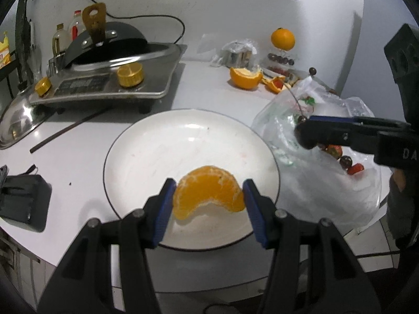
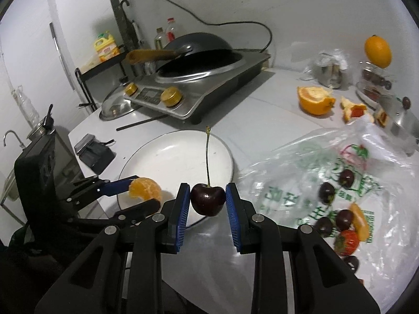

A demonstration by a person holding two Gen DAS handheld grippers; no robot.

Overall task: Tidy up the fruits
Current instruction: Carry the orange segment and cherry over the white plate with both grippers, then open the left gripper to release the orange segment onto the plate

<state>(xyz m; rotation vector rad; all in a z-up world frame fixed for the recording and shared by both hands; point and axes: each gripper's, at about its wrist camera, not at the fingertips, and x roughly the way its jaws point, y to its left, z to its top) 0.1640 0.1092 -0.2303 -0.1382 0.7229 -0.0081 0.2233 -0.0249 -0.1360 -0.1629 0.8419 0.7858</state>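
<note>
left tool (image 1: pixel 208 193): clamped on a peeled orange piece (image 1: pixel 208 192), over the near edge of the white plate (image 1: pixel 146 151) | plate: on the worktop (image 1: pixel 78 151), between the two tools | right tool (image 2: pixel 207 198): clamped on a dark cherry (image 2: pixel 207 199), stem up, above the plate's right rim | plastic bag (image 2: pixel 314 178): right of plate, cherries and a strawberry (image 2: pixel 346 238) on it

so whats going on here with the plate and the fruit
A person is sorting fruit with two handheld tools. The left tool is shut on a peeled orange piece over the white plate. The right tool is shut on a dark cherry near the plate's edge. More cherries lie on the plastic bag.
</note>
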